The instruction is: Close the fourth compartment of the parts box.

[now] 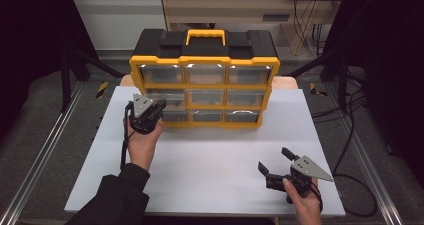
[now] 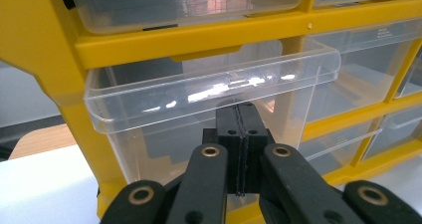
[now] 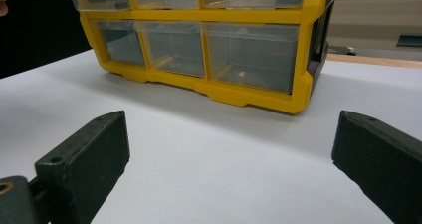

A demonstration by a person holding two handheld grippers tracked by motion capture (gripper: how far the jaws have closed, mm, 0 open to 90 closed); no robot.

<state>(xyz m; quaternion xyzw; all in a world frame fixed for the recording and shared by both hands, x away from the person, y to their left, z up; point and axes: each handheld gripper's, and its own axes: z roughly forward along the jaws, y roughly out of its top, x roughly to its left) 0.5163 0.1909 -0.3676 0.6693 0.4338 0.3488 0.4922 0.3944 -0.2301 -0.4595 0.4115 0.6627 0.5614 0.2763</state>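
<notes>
A yellow and black drawer cabinet [image 1: 205,60] with clear plastic drawers stands at the back of the white table [image 1: 210,155]. My left gripper [image 1: 158,106] is at its left column. In the left gripper view the left gripper [image 2: 240,115] is shut, pads pressed together, its tips tucked under the front lip of the middle-left drawer [image 2: 199,84], which stands a little out of the yellow frame [image 2: 164,40]. I see nothing between the pads. My right gripper [image 1: 272,158] rests open near the table's front right, pointing at the cabinet [image 3: 219,92]; the right gripper [image 3: 231,129] holds nothing.
Metal rails [image 1: 45,150] run along both sides of the table. Cables [image 1: 350,135] trail on the floor at the right. A black and yellow carry handle [image 1: 205,35] tops the cabinet. Bare table surface lies between the two hands.
</notes>
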